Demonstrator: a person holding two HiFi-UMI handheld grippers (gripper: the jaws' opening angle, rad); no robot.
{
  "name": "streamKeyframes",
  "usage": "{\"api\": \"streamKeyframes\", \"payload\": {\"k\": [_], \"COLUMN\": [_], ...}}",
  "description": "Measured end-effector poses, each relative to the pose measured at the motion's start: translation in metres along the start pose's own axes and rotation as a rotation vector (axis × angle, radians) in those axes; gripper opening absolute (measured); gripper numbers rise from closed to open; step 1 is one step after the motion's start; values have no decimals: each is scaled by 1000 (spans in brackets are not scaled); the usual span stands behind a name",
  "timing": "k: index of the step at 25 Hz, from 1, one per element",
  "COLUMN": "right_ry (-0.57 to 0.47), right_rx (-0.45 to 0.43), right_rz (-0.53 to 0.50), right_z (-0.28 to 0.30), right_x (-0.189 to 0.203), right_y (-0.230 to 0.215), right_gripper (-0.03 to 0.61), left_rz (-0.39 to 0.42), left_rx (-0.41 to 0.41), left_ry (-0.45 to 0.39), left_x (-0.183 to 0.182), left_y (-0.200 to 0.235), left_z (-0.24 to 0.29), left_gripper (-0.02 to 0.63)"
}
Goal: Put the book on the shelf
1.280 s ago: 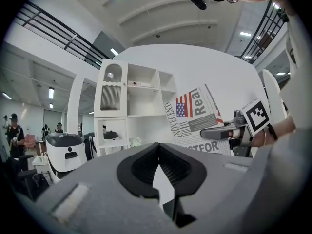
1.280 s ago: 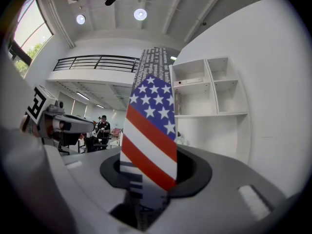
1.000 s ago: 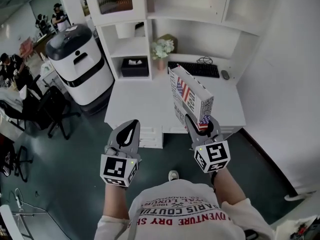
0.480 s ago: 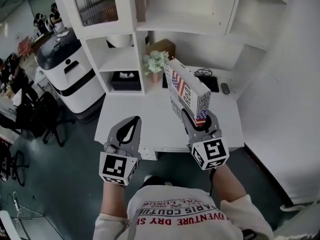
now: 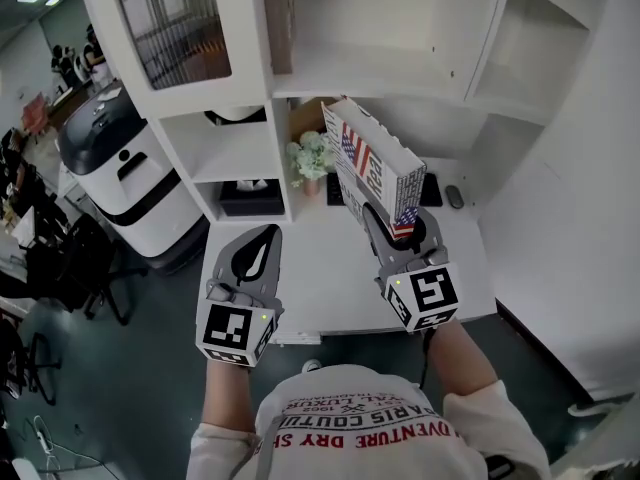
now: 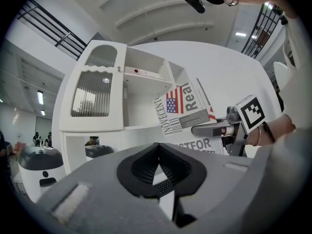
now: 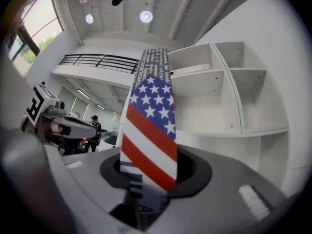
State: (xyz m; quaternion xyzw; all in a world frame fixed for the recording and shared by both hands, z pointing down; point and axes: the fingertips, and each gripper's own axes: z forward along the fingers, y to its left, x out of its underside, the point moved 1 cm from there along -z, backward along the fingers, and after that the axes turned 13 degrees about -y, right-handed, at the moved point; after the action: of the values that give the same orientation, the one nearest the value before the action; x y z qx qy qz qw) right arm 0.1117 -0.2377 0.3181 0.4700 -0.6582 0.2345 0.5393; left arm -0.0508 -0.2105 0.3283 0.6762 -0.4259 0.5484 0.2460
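Two forearms stretched forward, both tongs level toward the shelf [image 5: 385,85], right tongs [image 5: 402,230] clenched on the near end of the book [image 5: 372,168], left tongs [image 5: 265,236] closed, empty, alongside.

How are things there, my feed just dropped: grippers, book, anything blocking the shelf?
Left gripper shut, empty. Right gripper shut on book, upright before the shelf. No blocker seen ahead; flowers sit lower, on the desk.

Operator wear, rig
White T-shirt [image 5: 372,428], red lettering; grey plastic left gripper [image 5: 268,232], right gripper [image 5: 398,226] alike, black-and-white marker cubes [image 5: 238,336].
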Motion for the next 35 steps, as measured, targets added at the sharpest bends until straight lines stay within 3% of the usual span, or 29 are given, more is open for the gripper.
{"api": "streamKeyframes", "payload": {"k": [5, 11, 21, 35], "right_ry": [-64, -153, -175, -97], "right_rx": [32, 66, 177, 215], "right_rz": [-15, -108, -167, -232], "right_z": [45, 95, 160, 230], "right_x": [-25, -72, -109, -84], "right_y": [-9, -22, -43, -71], "right_gripper": [158, 158, 158, 158], "left_rz": [26, 24, 17, 43], "left_rx": [35, 77, 156, 123], "left_ry": [-38, -78, -104, -86], "left_x": [-13, -23, -32, -5], "left_y": [28, 49, 75, 104], "left_z": [21, 37, 49, 69], "left_gripper": [4, 5, 5, 5]}}
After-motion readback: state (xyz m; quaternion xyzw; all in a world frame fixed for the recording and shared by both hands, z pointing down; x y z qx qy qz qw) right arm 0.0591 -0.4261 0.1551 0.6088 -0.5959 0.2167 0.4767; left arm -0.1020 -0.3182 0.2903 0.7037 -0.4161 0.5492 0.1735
